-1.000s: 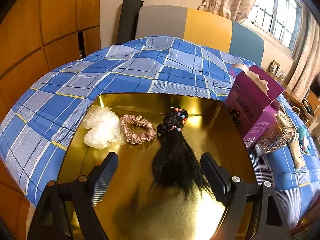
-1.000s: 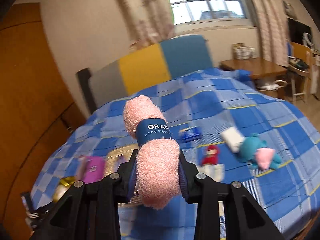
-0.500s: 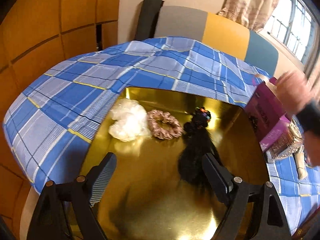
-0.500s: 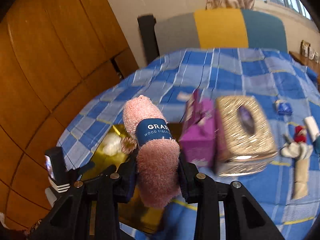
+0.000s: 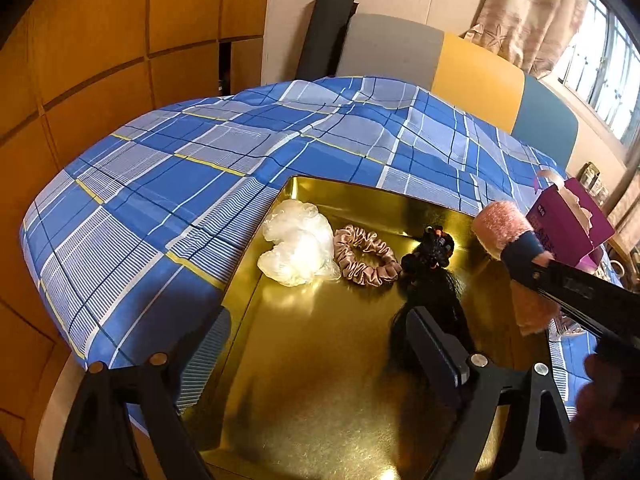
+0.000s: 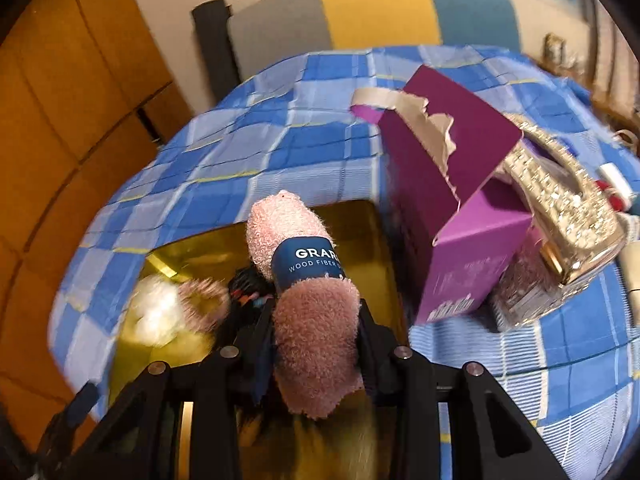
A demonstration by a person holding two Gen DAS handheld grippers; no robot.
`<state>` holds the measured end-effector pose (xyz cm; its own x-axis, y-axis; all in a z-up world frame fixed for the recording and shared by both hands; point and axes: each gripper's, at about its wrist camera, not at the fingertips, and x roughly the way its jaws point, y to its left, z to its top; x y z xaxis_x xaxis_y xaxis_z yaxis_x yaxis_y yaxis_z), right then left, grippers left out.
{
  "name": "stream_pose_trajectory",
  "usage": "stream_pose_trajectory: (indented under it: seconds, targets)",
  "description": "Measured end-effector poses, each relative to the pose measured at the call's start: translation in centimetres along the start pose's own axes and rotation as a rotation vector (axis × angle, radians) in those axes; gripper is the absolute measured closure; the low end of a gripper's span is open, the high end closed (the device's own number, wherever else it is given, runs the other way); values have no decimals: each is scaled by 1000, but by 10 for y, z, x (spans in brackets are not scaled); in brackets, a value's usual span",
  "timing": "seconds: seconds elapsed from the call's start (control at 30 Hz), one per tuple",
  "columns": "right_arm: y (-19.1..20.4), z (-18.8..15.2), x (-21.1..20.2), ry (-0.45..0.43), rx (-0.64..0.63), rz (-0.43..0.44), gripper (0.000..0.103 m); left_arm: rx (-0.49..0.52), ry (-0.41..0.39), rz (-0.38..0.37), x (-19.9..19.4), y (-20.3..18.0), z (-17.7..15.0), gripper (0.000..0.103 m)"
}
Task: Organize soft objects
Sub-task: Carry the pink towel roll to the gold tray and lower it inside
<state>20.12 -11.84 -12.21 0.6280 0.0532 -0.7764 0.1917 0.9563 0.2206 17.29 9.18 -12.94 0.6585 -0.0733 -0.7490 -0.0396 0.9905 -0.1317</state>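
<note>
Pink towel roll [image 6: 308,300], banded with a blue paper sleeve, sits clamped between the jaws of the right gripper [image 6: 316,344], held over the right part of the gold tray [image 5: 320,380] that lies on the blue plaid bed [image 5: 200,168]; the right jaws are just beginning to ease apart, though their pads still press the fleece. To finish the placement well, the roll should probably come down onto bare gold to the right of the black hairpiece [image 5: 430,280], clear of its strands, and be let go only once its underside rests on the tray, so it neither rolls nor tips against the purple box [image 6: 460,216] standing just beside the tray's edge. The row already there, a white plastic bundle [image 5: 296,248], a pink scrunchie [image 5: 366,256] and the hairpiece, suggests setting it in line with them. The left gripper [image 5: 316,344] hangs low over the near edge of the tray, its jaws opening wide with nothing gripped, though the hairpiece's tail seems to lie close by the right-hand finger; the blur makes that uncertain. A second ago the roll was high over the far bedspread, with toys beyond it; now it is down over the tray and shows in the left view too, while the left jaws stand wider than they did.
</note>
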Motion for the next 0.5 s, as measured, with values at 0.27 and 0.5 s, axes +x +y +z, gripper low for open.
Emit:
stream_pose_trajectory:
  seconds: [0.27, 0.5]
  targets:
    - [8, 2, 18, -38, -25, -155, 61, -1, 10, 2, 3, 0, -1, 13]
    - [-1, -18, -11, -60, -42, -45, 61, 10, 25, -11, 5, -5, -4, 13]
